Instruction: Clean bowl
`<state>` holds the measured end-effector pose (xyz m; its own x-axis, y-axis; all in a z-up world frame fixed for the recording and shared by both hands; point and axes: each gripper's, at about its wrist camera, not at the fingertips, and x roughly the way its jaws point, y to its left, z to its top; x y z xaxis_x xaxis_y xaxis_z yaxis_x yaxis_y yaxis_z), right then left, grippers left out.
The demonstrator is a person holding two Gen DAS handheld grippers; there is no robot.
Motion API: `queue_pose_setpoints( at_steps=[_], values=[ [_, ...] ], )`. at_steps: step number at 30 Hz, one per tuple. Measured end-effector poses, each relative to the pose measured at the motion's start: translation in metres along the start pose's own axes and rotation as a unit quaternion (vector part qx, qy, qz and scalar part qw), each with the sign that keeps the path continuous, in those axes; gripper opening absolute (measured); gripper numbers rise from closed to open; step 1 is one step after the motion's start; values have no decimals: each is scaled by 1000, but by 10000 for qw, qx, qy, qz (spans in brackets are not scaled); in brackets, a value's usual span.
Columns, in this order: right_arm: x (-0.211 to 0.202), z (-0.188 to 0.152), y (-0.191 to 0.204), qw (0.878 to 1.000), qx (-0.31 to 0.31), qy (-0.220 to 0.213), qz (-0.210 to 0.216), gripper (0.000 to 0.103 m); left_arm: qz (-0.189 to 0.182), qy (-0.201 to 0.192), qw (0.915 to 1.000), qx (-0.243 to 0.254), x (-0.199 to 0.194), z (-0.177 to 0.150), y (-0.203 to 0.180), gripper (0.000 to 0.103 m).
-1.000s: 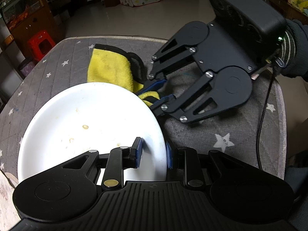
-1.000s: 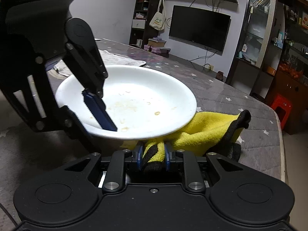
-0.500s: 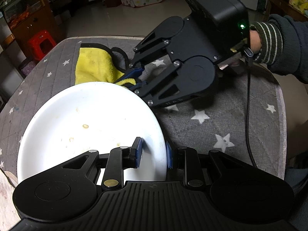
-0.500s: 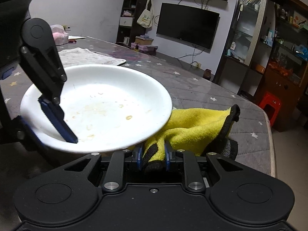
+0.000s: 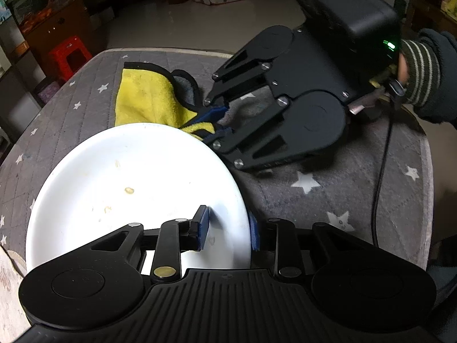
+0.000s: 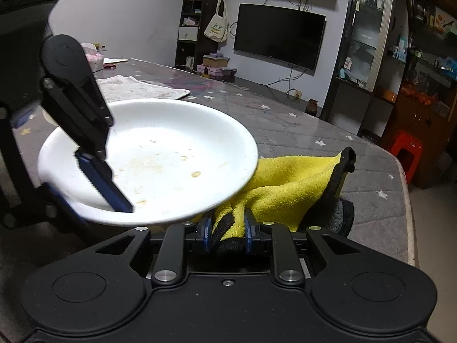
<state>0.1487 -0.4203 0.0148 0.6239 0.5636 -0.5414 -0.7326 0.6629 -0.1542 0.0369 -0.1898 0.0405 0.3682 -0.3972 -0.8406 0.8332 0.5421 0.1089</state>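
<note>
Loosening left tongs (image 5: pixel 230 228) astride bowl (image 5: pixel 128 177) rim, right tongs (image 6: pixel 227 234) clenching cloth (image 6: pixel 288 183)

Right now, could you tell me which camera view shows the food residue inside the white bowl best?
The right wrist view: it looks across the white bowl, showing smears and crumbs over its middle. The left wrist view shows the same bowl from above with only a few specks, its near side hidden by the left gripper.
</note>
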Motion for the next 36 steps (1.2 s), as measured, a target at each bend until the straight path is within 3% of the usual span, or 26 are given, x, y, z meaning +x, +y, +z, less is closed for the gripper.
queue_pose_setpoints(
  at_steps=[22,36],
  values=[
    [-2,-10,3,9999,-42,-22,93,23,-325,114,9987,369,-14,-8,9,28],
    [-4,-16,5,9999,-68,-36,152,23,-326,118,9988,350,-12,-3,10,28]
  ],
)
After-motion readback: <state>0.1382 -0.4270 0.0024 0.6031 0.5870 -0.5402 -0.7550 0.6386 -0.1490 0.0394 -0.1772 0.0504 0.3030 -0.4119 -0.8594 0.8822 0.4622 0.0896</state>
